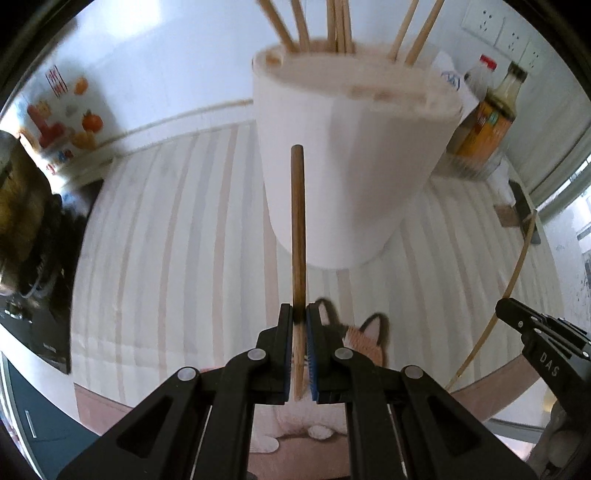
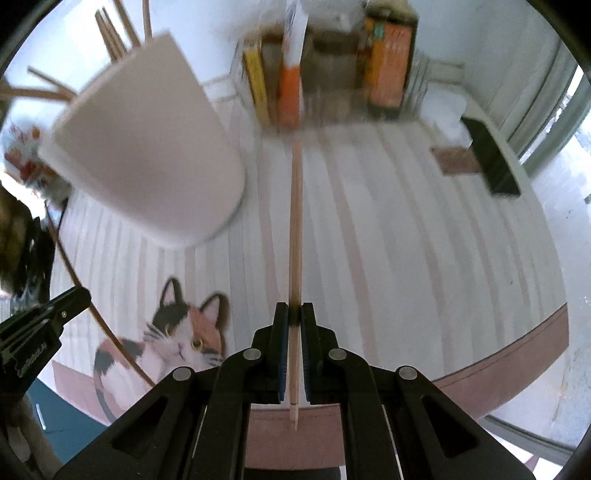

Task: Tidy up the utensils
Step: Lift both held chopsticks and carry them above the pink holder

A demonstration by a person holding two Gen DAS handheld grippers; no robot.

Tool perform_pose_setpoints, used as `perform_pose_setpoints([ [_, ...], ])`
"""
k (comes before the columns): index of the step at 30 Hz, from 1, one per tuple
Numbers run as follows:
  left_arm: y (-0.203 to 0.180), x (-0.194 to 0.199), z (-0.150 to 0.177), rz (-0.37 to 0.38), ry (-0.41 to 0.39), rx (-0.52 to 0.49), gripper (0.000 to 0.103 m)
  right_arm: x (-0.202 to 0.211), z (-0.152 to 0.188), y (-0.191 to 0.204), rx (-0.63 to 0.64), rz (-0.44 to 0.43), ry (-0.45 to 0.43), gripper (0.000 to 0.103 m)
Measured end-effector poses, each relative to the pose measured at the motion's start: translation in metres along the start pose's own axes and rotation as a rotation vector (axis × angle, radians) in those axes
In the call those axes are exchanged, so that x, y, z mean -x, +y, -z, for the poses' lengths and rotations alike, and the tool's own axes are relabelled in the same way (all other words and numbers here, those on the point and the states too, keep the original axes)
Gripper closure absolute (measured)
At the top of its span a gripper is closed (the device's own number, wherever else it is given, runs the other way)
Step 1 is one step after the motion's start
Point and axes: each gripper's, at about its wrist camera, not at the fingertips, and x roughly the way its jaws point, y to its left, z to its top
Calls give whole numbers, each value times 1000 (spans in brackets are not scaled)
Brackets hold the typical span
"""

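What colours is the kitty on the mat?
The cat picture is white with orange and black patches, seen best in the right wrist view.

We've got a striped placemat [image 2: 388, 229] over the round table [image 2: 517, 354], with a calico cat [image 2: 177, 339] printed at its near edge. Far right, a rack of sauce bottles [image 1: 487, 122] sits by the wall, under some wall sockets [image 1: 498, 29]. A fruit-patterned jar [image 1: 62, 122] stands far left. A dark phone-like slab [image 2: 491, 158] lies right.
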Motion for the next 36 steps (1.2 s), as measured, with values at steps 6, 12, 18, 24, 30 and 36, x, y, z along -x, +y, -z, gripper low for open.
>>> perform_pose_setpoints([
  [6, -3, 27, -1, -7, -71, -15, 99, 9, -1, -8, -19, -5, -63, 97],
  [12, -5, 49, -4, 19, -115, -20, 99, 27, -11, -4, -32, -20, -113, 97],
  [18, -6, 84, -11, 68, -162, -29, 99, 58, -24, 1, -29, -53, -172, 97],
  [24, -10, 125, -20, 106, -207, -65, 99, 98, -42, 9, -21, -114, -236, 97],
  [30, -14, 173, -38, 166, -266, -78, 99, 142, -62, 15, -17, -193, -303, 97],
  [36, -6, 222, -72, 195, -363, -48, 99, 197, -95, 26, 4, -275, -406, 97],
])
